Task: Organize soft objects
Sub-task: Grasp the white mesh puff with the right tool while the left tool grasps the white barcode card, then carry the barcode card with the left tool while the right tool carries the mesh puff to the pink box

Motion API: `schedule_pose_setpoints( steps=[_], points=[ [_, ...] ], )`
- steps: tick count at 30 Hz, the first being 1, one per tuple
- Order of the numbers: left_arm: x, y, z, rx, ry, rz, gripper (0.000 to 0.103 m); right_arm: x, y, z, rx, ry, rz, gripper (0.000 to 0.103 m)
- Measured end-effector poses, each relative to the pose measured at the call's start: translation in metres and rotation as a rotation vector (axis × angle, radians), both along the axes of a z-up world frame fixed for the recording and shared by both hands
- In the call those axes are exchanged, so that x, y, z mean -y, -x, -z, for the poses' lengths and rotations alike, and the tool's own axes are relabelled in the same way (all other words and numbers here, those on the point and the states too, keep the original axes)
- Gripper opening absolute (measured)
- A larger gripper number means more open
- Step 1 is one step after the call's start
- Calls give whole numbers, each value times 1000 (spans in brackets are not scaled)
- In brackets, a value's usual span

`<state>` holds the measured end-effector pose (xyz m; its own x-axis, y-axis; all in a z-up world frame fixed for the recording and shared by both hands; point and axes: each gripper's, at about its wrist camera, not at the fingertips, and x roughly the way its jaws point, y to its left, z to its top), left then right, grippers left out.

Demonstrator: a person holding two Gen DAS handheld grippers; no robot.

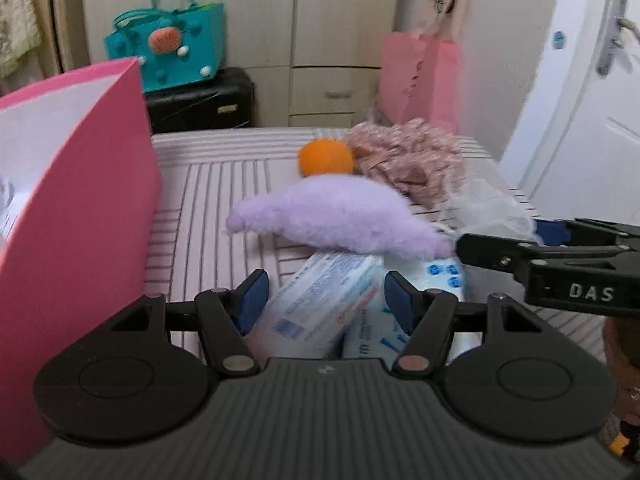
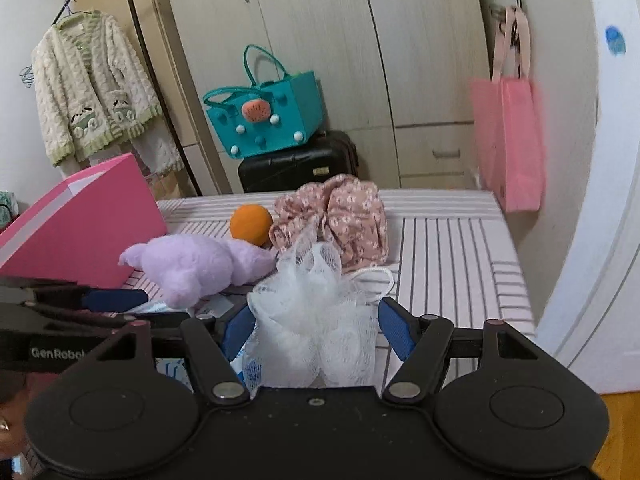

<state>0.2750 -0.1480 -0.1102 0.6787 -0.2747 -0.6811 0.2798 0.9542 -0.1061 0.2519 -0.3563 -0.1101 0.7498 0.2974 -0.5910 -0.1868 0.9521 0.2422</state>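
Observation:
My left gripper (image 1: 326,300) is shut on a white-and-blue pack of wipes (image 1: 312,320), which lies tilted against a second pack (image 1: 440,276) on the striped bed (image 1: 208,184). Just beyond the packs lies a purple plush toy (image 1: 340,216) (image 2: 192,264). Behind it are an orange ball (image 1: 326,157) (image 2: 251,224) and a crumpled floral cloth (image 1: 408,160) (image 2: 344,212). A white mesh bath pouf (image 2: 316,320) fills my right gripper (image 2: 318,328), both pads touching its sides. Its cord trails on the bed. The two grippers are side by side, close together.
An open pink box (image 1: 80,200) (image 2: 88,224) stands on the bed at the left. Past the bed's far edge a teal bag (image 2: 264,120) sits on a black suitcase (image 2: 296,164) before the wardrobe. A pink bag (image 2: 508,140) hangs at the right, near a white door (image 1: 580,100).

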Motion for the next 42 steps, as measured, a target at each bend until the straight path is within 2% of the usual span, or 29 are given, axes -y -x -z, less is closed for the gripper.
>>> schedule_pose_setpoints(
  steps=[4,9,11,13,18,22,27,32,38,42],
  points=[
    [-2,-1,4,6,18,-13,65,0,-1,6,-17,-15,-3,64],
    [-1,3,9,37,31,-21,65,0,0,9,-21,-20,-17,60],
    [-2,4,9,42,44,-18,61,-1,0,11,-20,-20,-24,55],
    [-2,5,9,47,59,-7,53,-1,1,12,-18,-35,-36,46],
    [-5,6,8,45,105,-17,45,4,3,13,-21,-113,-11,36],
    [-5,10,6,45,134,-20,40,5,10,7,14,-83,23,36],
    [-6,16,6,52,153,-22,39,8,20,2,33,-59,46,36],
    [-2,16,9,59,119,-21,40,4,31,0,43,-30,47,36],
    [-7,11,11,32,158,-25,42,5,29,3,29,-26,49,36],
    [-4,14,11,43,146,-22,38,8,27,8,19,-40,42,36]
  ],
)
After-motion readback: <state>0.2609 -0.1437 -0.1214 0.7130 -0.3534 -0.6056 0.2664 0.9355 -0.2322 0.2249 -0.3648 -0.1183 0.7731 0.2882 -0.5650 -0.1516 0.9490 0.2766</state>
